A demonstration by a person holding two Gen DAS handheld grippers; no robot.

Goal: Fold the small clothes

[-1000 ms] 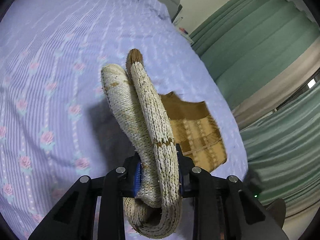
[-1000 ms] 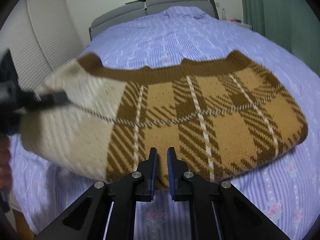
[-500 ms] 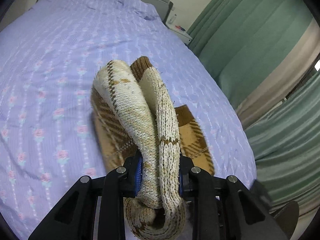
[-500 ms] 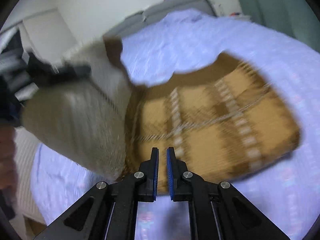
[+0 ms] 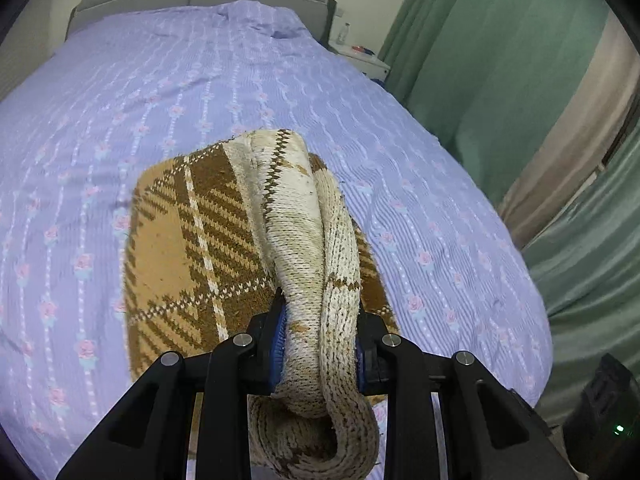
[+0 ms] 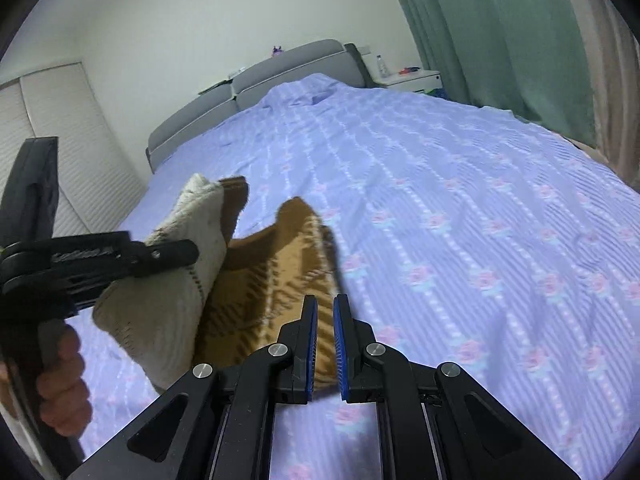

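knit sweater (image 5: 208,248) | brown plaid, cream part | partly folded, on bed

Dim, cool, even indoor light; source not visible. Soft shadow on the bedspread (image 5: 420,184) just right of the knitted garment (image 5: 208,240). No glare. Strong fisheye bending: curtains (image 5: 500,92) and headboard (image 6: 256,84) curved, black vignette at every corner. Left wrist view mostly sharp, slight smear on the near left. Right wrist view: motion blur across garment (image 6: 272,280) and left gripper (image 6: 120,256); far bed clearer.
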